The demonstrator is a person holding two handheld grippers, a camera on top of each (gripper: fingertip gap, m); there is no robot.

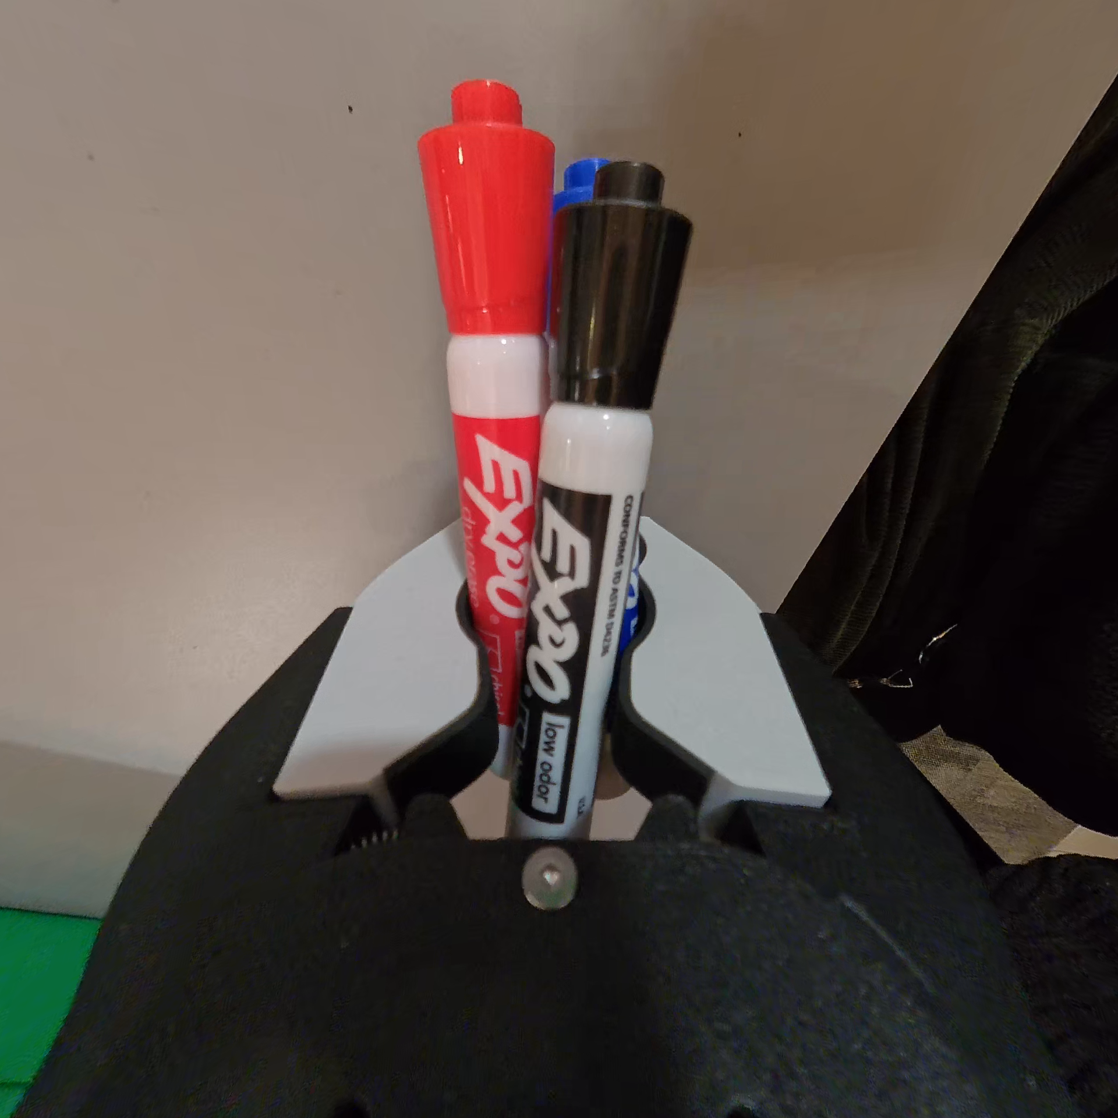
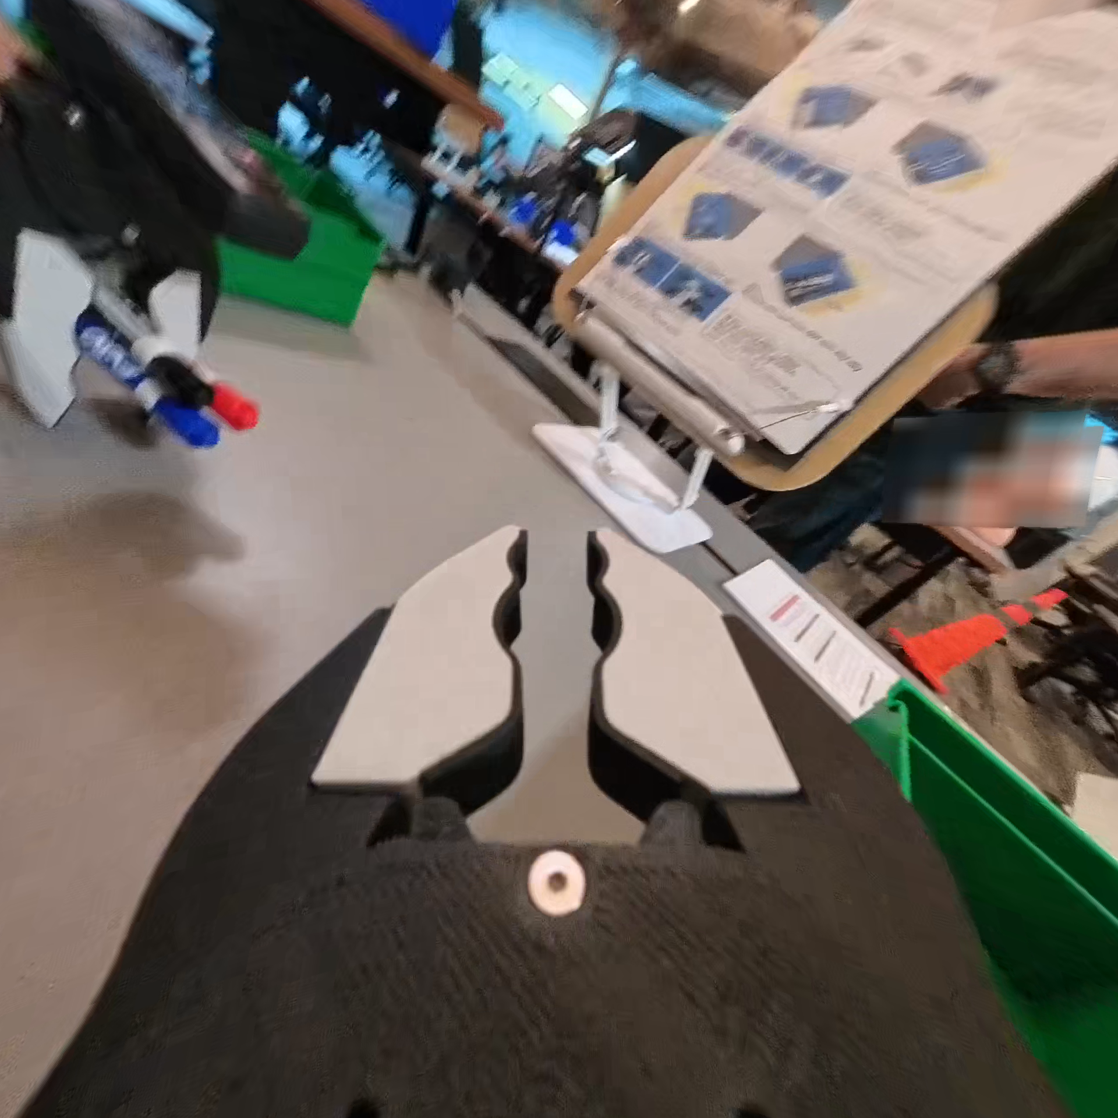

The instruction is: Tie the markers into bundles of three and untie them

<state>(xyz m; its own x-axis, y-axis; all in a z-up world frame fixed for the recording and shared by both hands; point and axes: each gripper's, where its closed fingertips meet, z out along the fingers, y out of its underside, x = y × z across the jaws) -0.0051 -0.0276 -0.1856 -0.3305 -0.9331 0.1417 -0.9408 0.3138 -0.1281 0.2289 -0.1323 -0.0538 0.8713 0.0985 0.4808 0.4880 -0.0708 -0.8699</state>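
Red (image 1: 493, 339), blue (image 1: 578, 187) and black (image 1: 611, 339) markers stand clamped in our left tool (image 1: 553, 641) above the counter (image 2: 375, 484), so we keep that squeeze steady and bring our empty, parted right tool (image 2: 555, 599) across with the tie.

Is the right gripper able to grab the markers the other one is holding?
Probably yes. The right gripper is open and empty, and bare table lies between it and the markers poking out of the left gripper.
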